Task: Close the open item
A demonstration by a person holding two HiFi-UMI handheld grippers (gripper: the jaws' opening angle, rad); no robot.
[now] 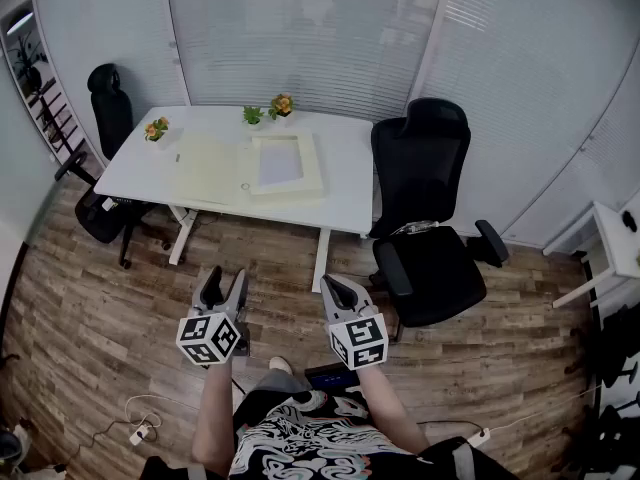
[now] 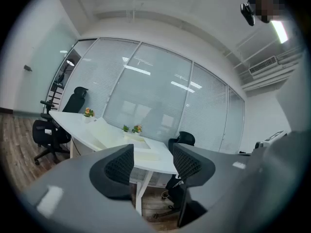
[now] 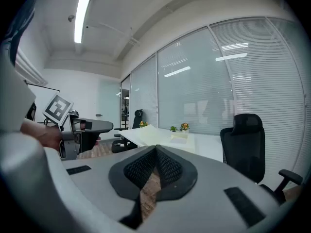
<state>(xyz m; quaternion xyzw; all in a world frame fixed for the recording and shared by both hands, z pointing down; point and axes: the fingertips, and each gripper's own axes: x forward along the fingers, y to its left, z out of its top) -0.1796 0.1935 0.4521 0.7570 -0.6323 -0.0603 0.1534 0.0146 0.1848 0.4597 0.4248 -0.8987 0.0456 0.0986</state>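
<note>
A flat cream box (image 1: 285,163) lies open on the white table (image 1: 345,183), its lid (image 1: 210,170) folded out flat to the left. Both grippers hang over the wooden floor, well short of the table. My left gripper (image 1: 226,280) is open with nothing between its jaws; in its own view the left gripper (image 2: 153,159) frames the box (image 2: 141,147) far off. My right gripper (image 1: 332,283) is shut and empty. In the right gripper view the right gripper (image 3: 156,152) has its pads together, and the box (image 3: 182,139) shows beyond them.
A black office chair (image 1: 430,228) stands at the table's right end, another black chair (image 1: 108,118) at its left. Small flower pots (image 1: 156,128) (image 1: 282,104) sit on the table's far side. A power strip with cable (image 1: 140,433) lies on the floor at my left.
</note>
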